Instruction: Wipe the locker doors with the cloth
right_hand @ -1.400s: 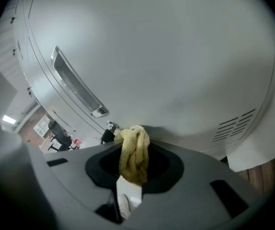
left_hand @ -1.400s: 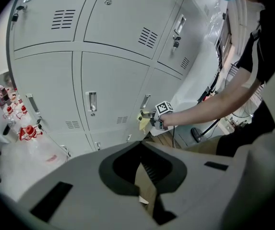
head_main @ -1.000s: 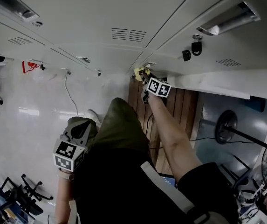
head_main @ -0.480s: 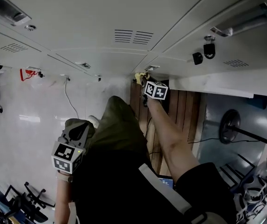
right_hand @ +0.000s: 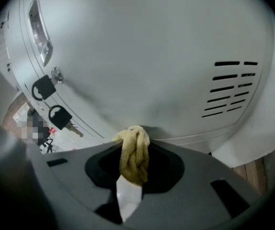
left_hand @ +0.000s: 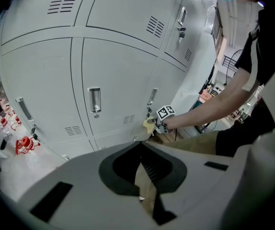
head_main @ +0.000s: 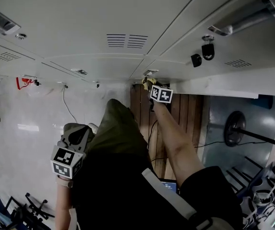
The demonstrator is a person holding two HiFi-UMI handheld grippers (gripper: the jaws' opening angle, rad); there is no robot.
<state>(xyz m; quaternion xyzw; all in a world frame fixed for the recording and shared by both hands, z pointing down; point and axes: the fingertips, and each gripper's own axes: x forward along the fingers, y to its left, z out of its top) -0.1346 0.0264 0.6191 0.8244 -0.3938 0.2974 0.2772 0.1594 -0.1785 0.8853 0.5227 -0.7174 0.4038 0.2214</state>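
Grey locker doors [head_main: 103, 37] fill the top of the head view. My right gripper [head_main: 149, 84] reaches out to the bottom edge of a door and is shut on a bunched yellow cloth [head_main: 147, 82]. In the right gripper view the cloth [right_hand: 134, 155] presses against the locker door [right_hand: 142, 56] just above its lower seam, left of the vent slots [right_hand: 228, 87]. My left gripper [head_main: 82, 132] hangs by the person's leg, away from the lockers, jaws together and holding nothing. The left gripper view shows its tips [left_hand: 140, 145] meeting, with the cloth [left_hand: 148, 124] far ahead.
Two black padlocks, one with a key [right_hand: 60, 115], hang at the door's left. A wooden floor strip [head_main: 185, 109] lies under the right arm and glossy white floor [head_main: 27, 123] to the left. Chair bases [head_main: 36, 206] and a red item [head_main: 23, 82] stand at the left.
The right gripper with the cloth has shifted slightly along the bottom edge of the locker door. The left gripper has stayed beside the leg.
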